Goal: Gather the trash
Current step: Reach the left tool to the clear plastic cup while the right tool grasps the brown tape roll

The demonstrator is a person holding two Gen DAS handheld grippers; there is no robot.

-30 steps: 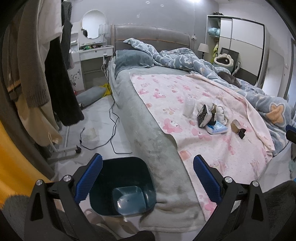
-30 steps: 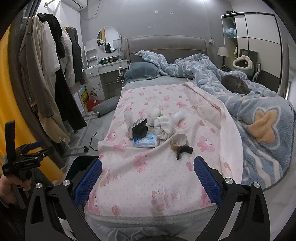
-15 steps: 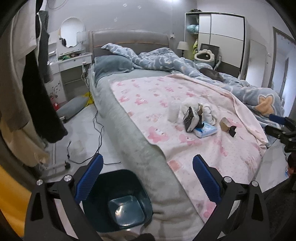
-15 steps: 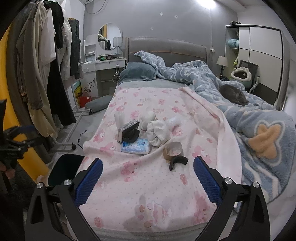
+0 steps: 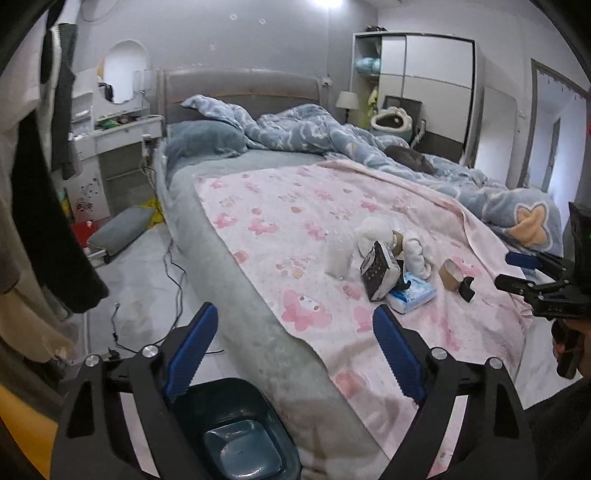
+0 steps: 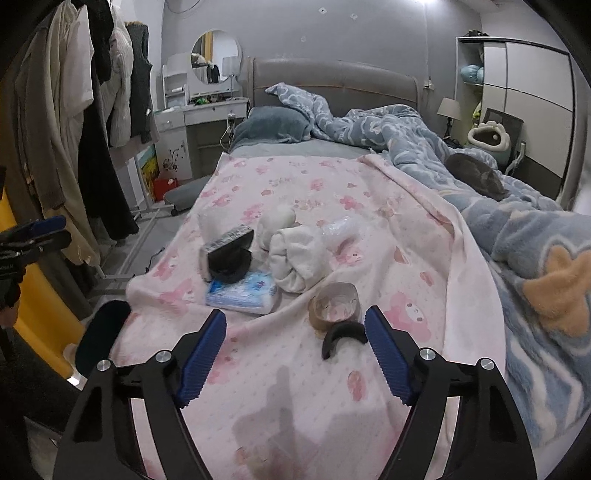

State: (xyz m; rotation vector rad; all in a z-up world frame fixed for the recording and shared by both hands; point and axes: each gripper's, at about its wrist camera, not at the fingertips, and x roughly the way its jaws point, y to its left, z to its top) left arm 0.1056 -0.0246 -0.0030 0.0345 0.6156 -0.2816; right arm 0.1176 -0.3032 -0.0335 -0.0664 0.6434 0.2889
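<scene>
bed (image 6: 461, 236) | bin (image 5: 236, 435) half behind left claw (image 5: 291, 354)

A wide bed with a grey padded headboard (image 6: 334, 79) is filling the room; grey walls (image 6: 369, 33) are rising behind it; a white dressing table with a round mirror (image 6: 216, 57) is standing left of the bed; a white-doored wardrobe (image 6: 532, 96) is standing to its right; coats on a rail (image 6: 74, 122) are hanging further left, over pale grey floor (image 5: 136, 273).

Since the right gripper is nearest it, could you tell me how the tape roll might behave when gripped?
The tape roll looks nearly used up, so probably light. Its thin ring may flex when squeezed. Lying flat on the soft blanket, it seems unlikely to roll.
</scene>
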